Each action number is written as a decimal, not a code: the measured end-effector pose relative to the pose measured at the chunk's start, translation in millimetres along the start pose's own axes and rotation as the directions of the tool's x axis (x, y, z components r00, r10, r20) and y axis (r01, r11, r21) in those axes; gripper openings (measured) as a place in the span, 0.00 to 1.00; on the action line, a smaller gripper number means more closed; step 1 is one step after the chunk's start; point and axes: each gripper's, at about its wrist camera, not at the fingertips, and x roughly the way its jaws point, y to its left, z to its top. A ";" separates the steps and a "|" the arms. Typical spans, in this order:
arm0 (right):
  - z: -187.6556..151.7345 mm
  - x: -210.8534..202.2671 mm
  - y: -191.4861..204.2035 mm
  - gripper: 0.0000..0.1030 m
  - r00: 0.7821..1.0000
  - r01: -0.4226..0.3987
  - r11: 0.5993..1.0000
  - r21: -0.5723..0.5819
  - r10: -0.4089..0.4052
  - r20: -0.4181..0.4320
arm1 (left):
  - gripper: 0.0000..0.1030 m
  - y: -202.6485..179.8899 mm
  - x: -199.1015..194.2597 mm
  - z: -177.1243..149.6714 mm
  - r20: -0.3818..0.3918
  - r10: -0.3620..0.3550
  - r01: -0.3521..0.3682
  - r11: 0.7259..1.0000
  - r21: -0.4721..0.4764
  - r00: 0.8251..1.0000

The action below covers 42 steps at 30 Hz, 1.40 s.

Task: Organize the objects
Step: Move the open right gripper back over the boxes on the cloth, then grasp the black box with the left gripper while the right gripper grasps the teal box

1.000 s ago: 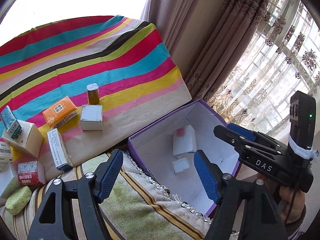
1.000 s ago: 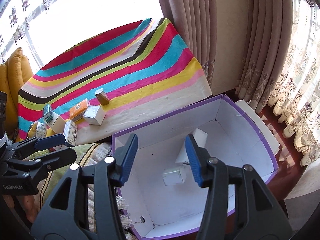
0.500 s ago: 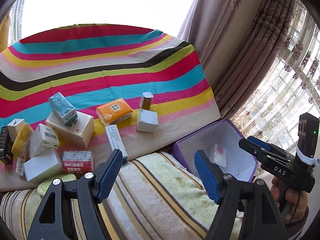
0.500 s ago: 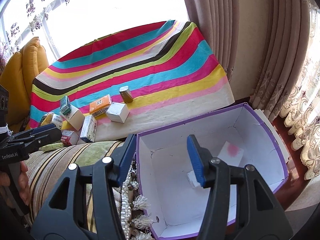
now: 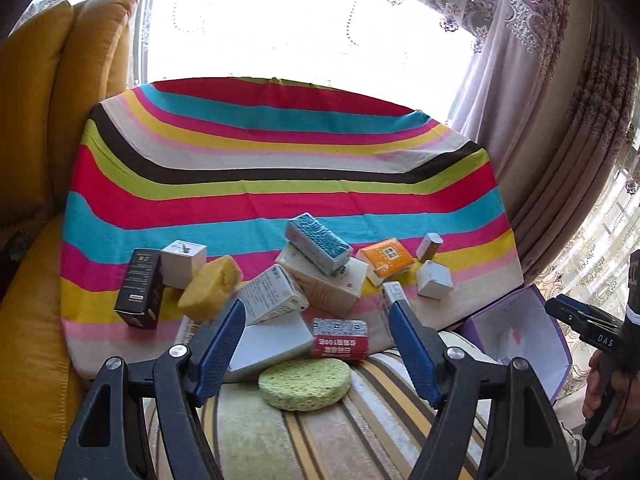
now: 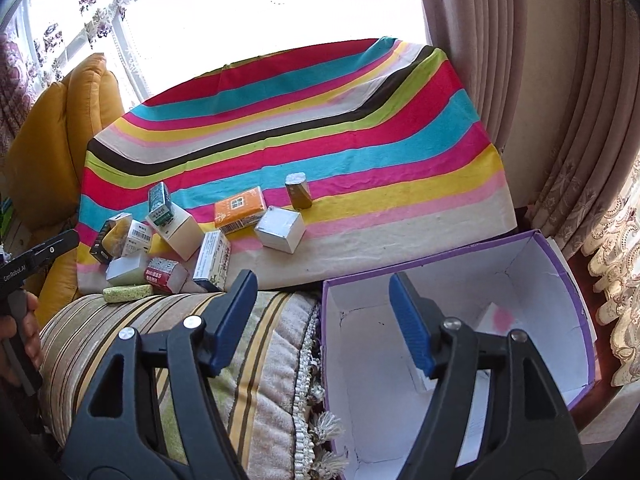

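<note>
Two handheld grippers. The left gripper [image 5: 316, 344], at lower centre of its view, has its jaws apart and empty. The right gripper [image 6: 324, 320] holds nothing as its jaws widen over the purple box's [image 6: 560, 264] left rim. On the striped cloth [image 5: 280, 152], mid-frame: about ten small cartons, one yellow sponge [image 5: 210, 288], one green sponge [image 5: 306, 384].

Left wrist view: looks down-forward, near clutter on striped cloth [image 5: 280, 152]. Right wrist view: farther right, over purple box [image 6: 560, 264]. Both share cloth, clutter, box.
</note>
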 end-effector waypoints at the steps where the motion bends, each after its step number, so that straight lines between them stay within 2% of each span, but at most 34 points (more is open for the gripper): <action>1: 3.5 3.4 6.1 0.70 1.000 -0.001 1.000 -0.013 0.001 -0.004 | 0.73 9.4 0.9 2.1 -0.002 0.014 -0.014 1.000 -0.013 1.000; 5: 18.5 18.2 33.1 0.70 1.000 -0.025 0.997 -0.068 0.024 -0.020 | 0.73 45.8 8.4 10.4 -0.023 0.066 -0.067 0.997 -0.049 0.998; 12: 45.4 45.2 82.1 0.70 0.995 -0.092 0.981 -0.173 0.083 -0.061 | 0.73 99.8 28.7 25.5 -0.083 0.116 -0.124 0.987 -0.105 0.990; 22: 72.2 85.4 152.7 0.71 0.984 -0.160 0.943 -0.292 0.127 -0.129 | 0.73 139.0 67.5 21.9 -0.172 0.174 -0.197 0.972 -0.128 0.970; 28: 71.5 120.1 194.6 0.71 0.977 -0.183 0.915 -0.361 0.129 -0.169 | 0.66 150.9 83.7 11.4 -0.204 0.208 -0.235 0.965 -0.119 0.957; 36: 61.1 160.6 227.8 0.71 0.979 -0.161 0.878 -0.451 0.084 -0.186 | 0.55 160.5 101.7 8.2 -0.225 0.222 -0.251 0.962 -0.108 0.949; 39: 59.0 171.8 230.1 0.67 0.980 -0.144 0.871 -0.470 0.061 -0.187 | 0.50 160.8 107.4 7.2 -0.234 0.226 -0.255 0.962 -0.101 0.946; 42: 59.1 182.6 229.1 0.57 0.979 -0.139 0.873 -0.467 0.050 -0.197 | 0.42 161.2 111.4 6.4 -0.241 0.226 -0.254 0.963 -0.093 0.944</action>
